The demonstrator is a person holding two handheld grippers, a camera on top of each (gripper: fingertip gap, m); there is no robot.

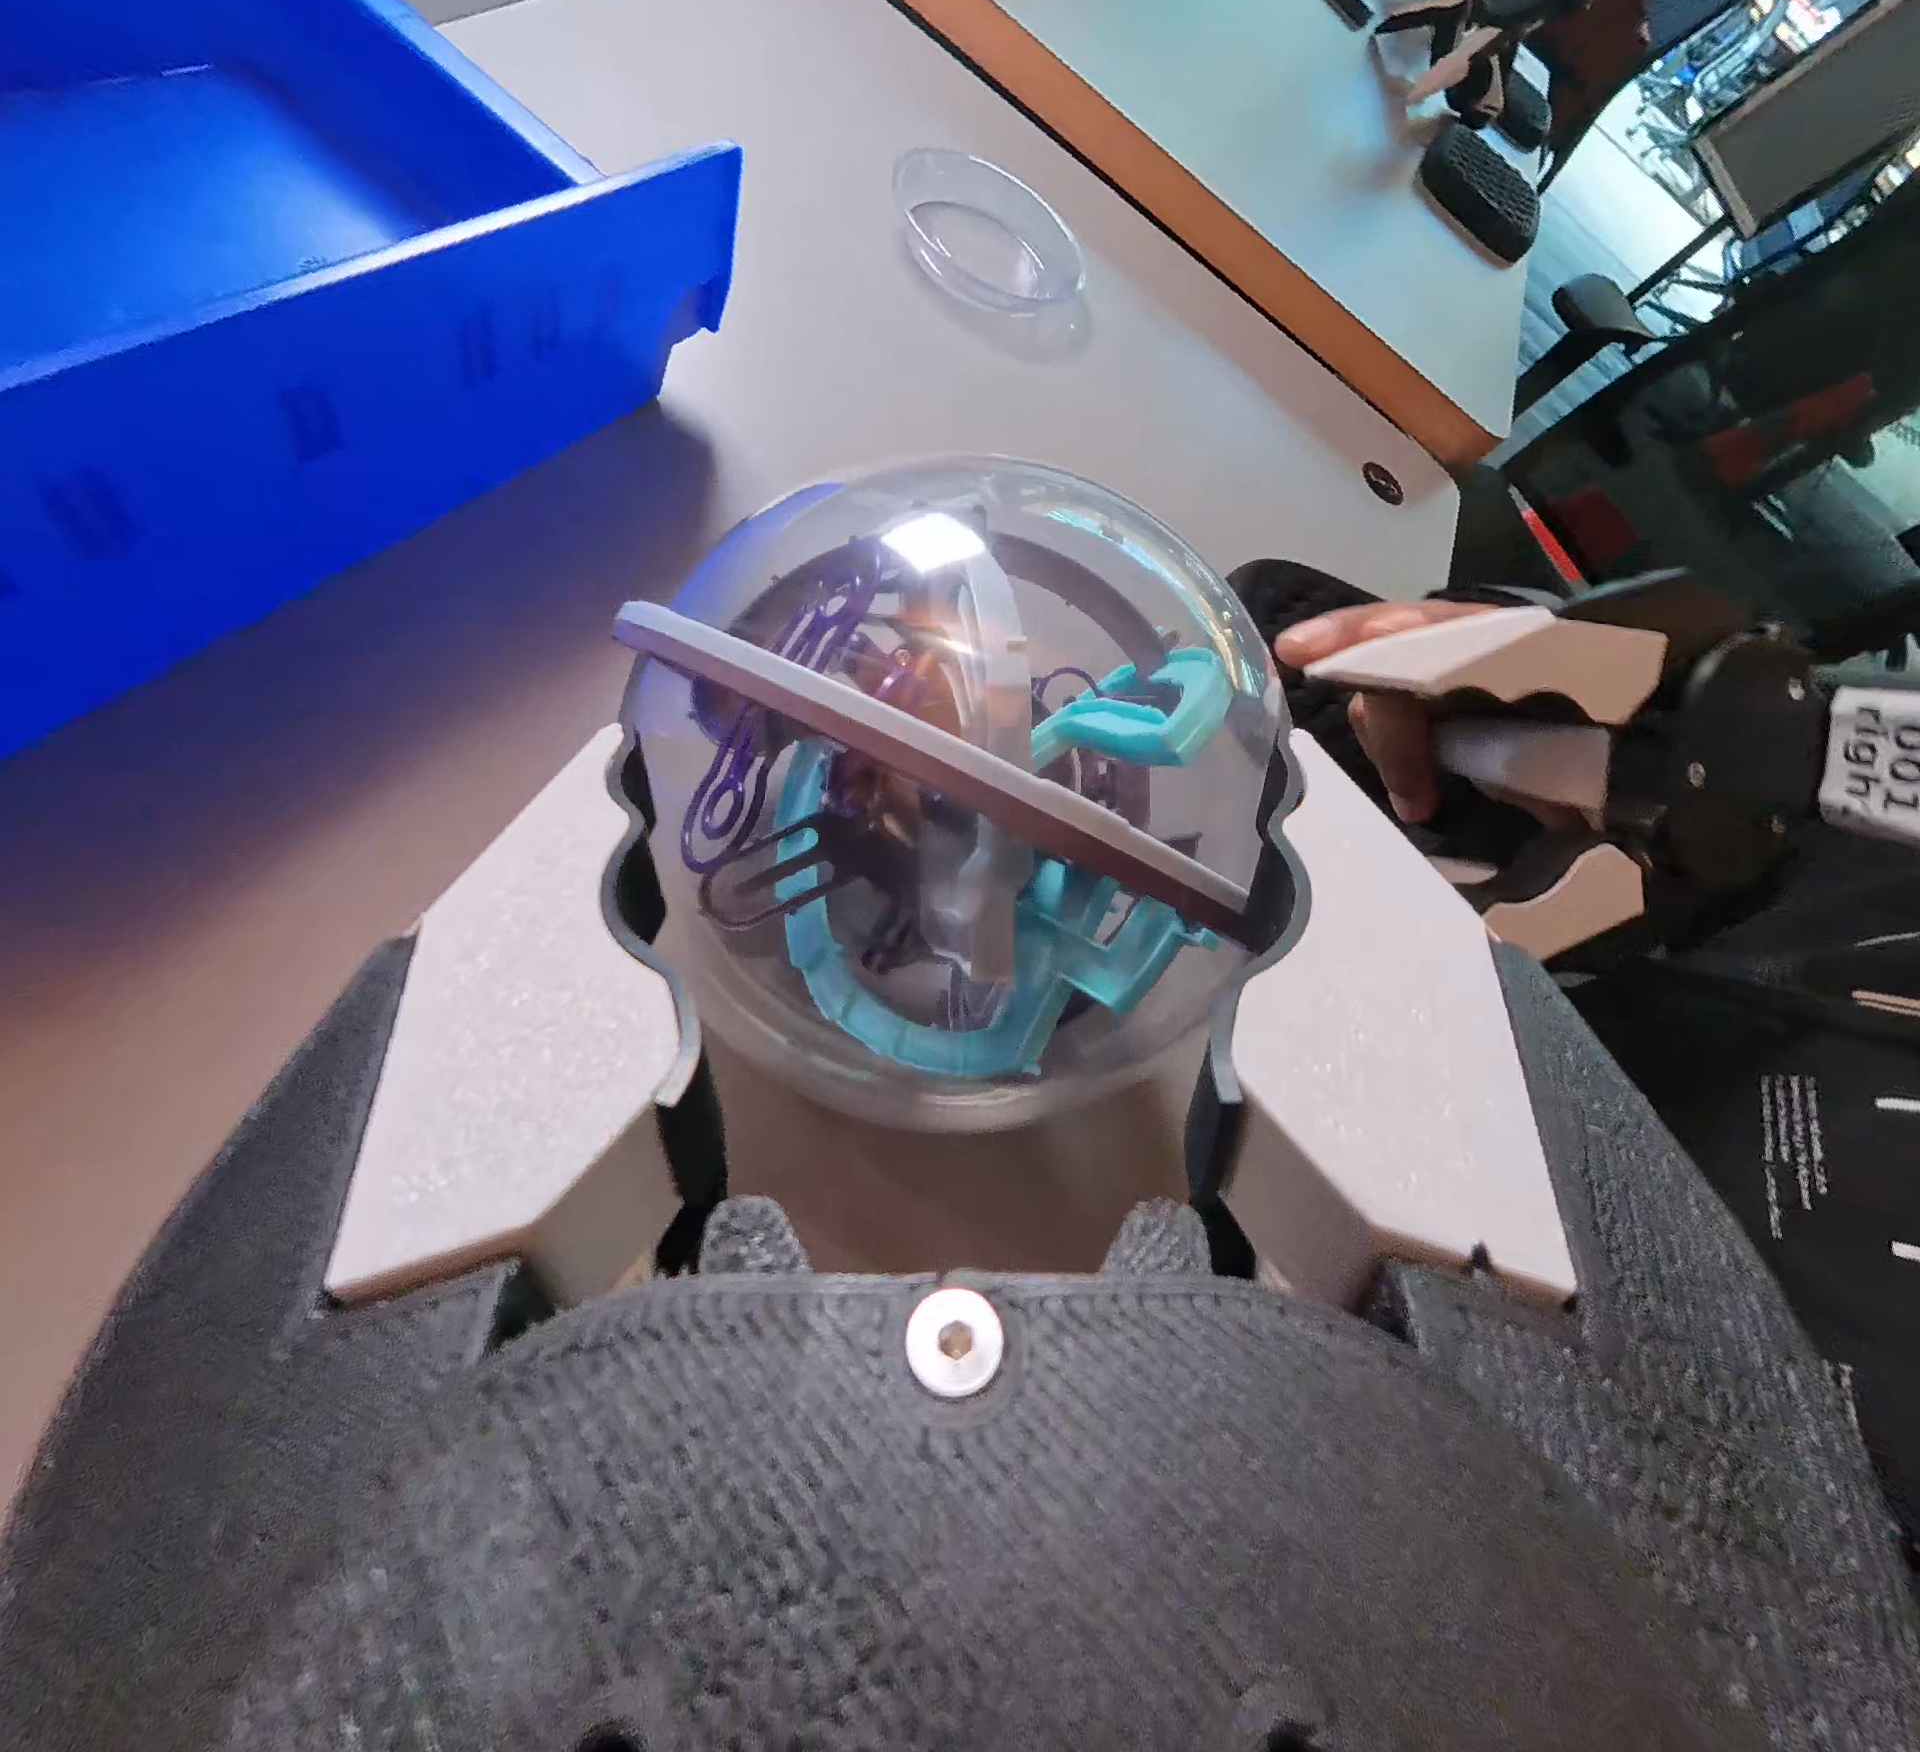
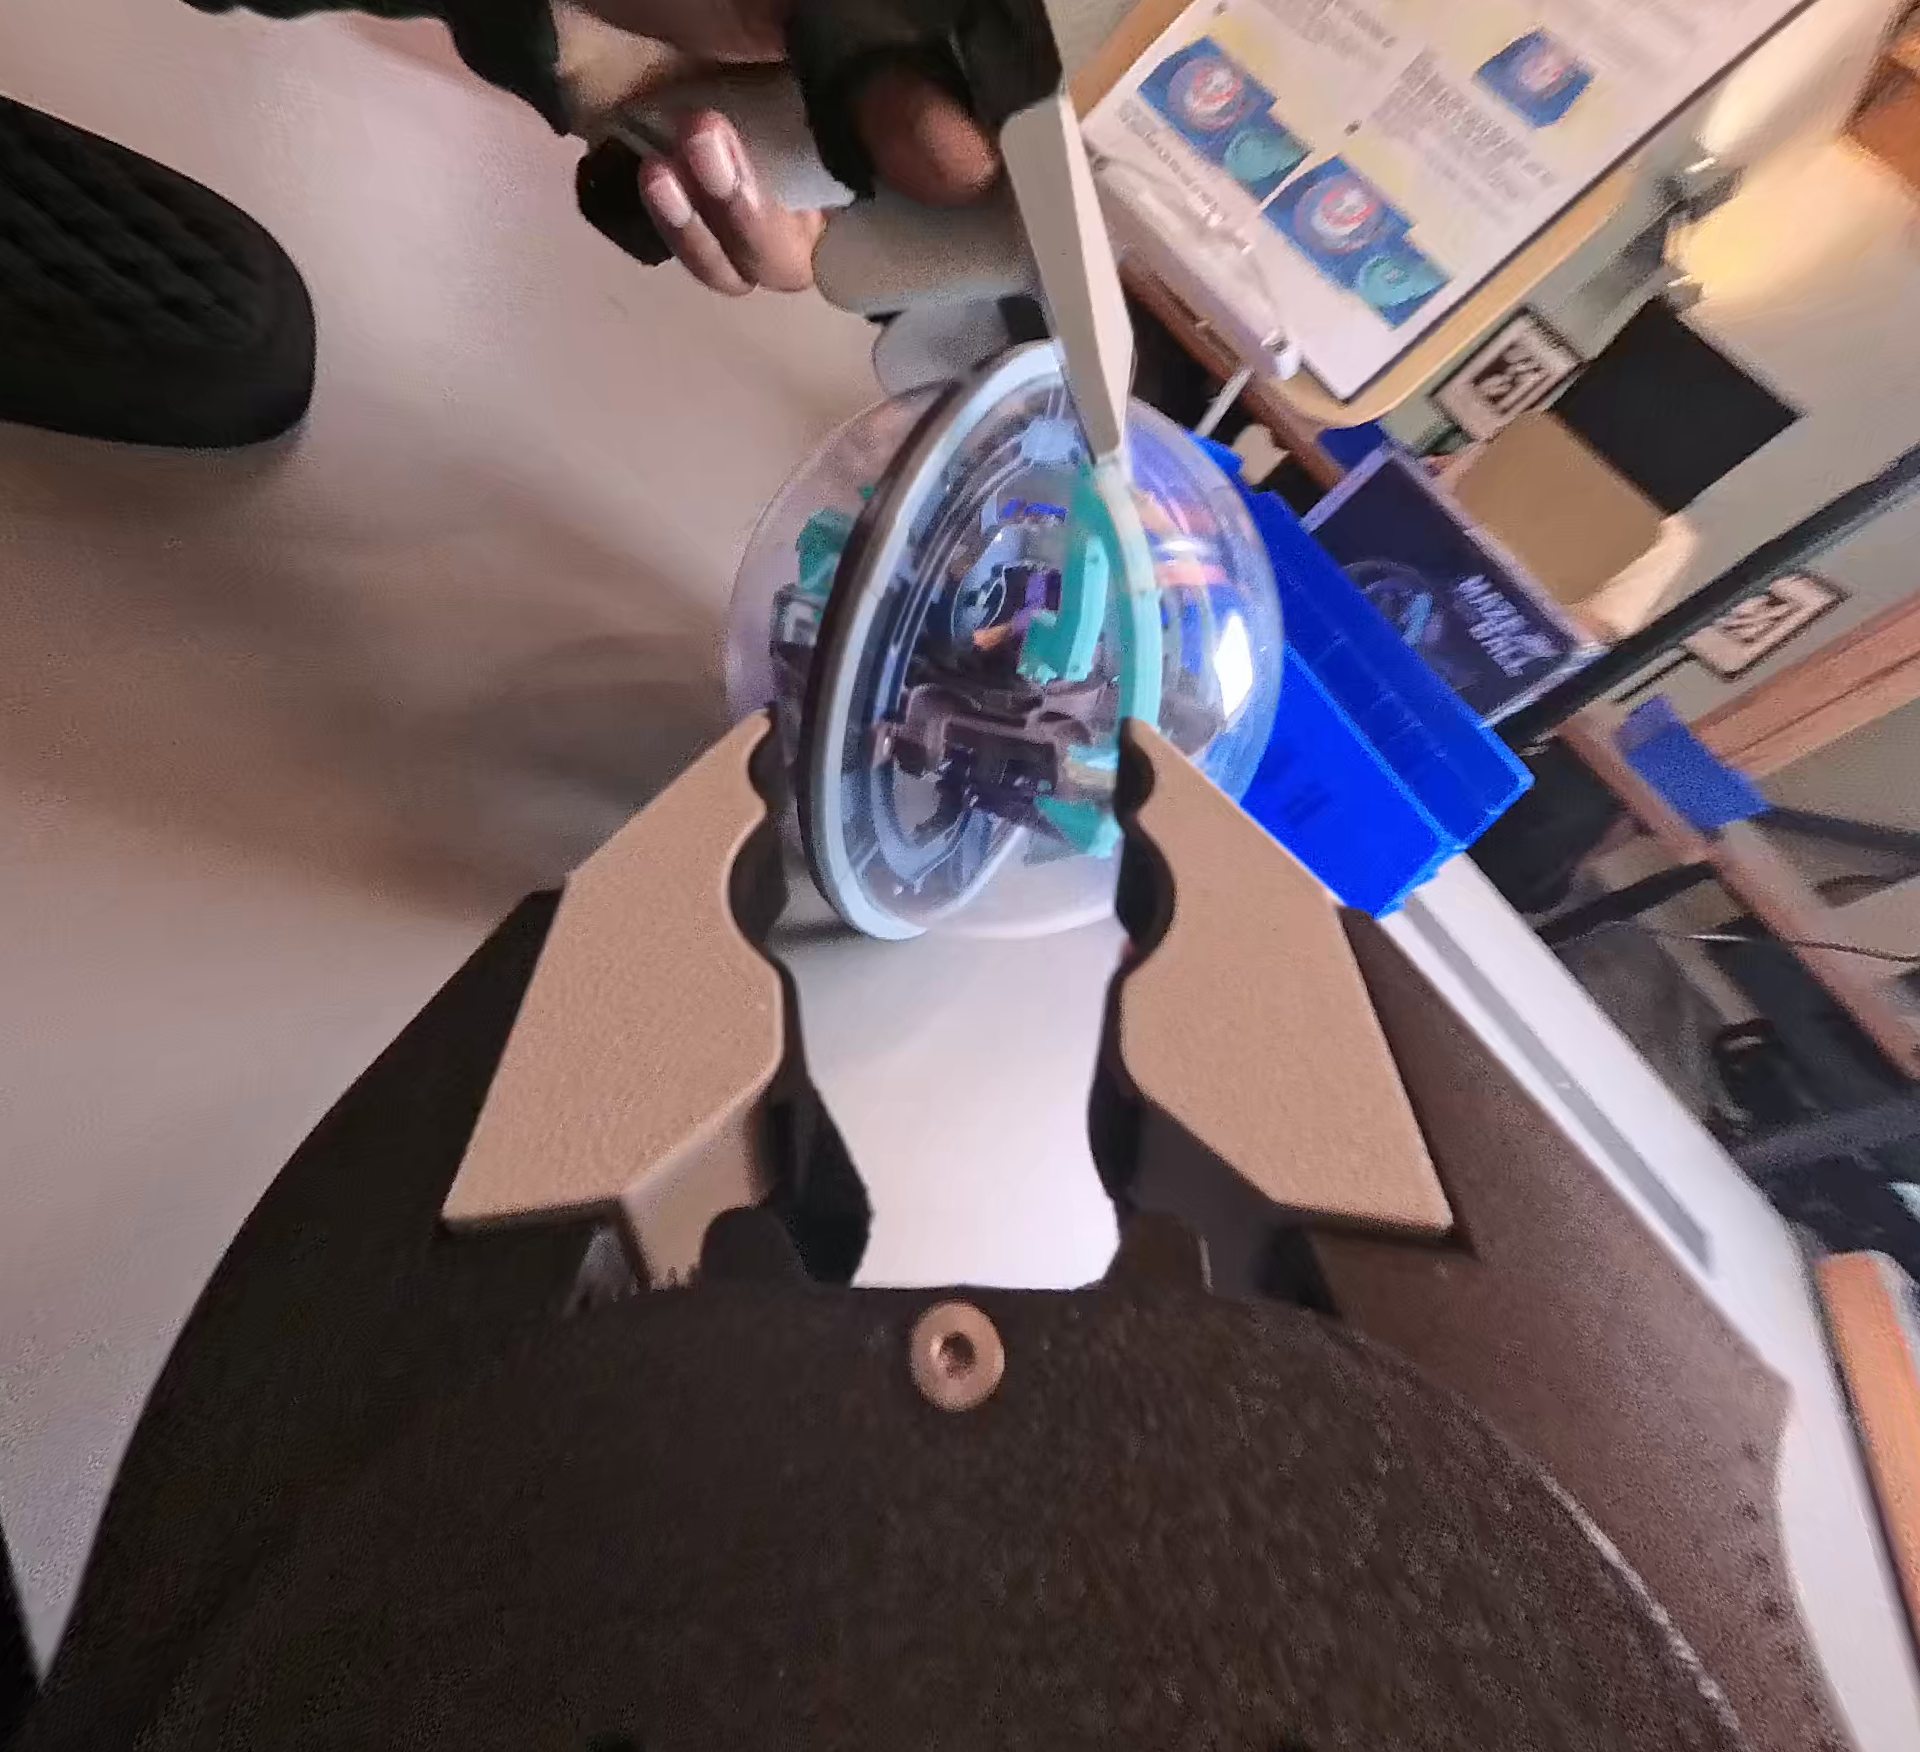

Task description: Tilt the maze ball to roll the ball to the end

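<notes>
With the clear plastic maze ball (image 1: 951,793), grey-ringed and threaded with teal and purple tracks, clamped between its pale fingers, my left gripper (image 1: 951,803) holds the sphere just above the pale table (image 1: 831,81), right of the blue plastic bin (image 1: 312,248). My right gripper (image 2: 940,767) stands open, its tips at the near side of the sphere; whether they touch it I cannot tell. I judge the tilting step is in hand, though I cannot make out the small inner ball, so progress is unclear. A clear round dish (image 1: 987,232) lies beyond, untouched. Next I want slow, small rolls of the left wrist, the ring kept in view.
</notes>
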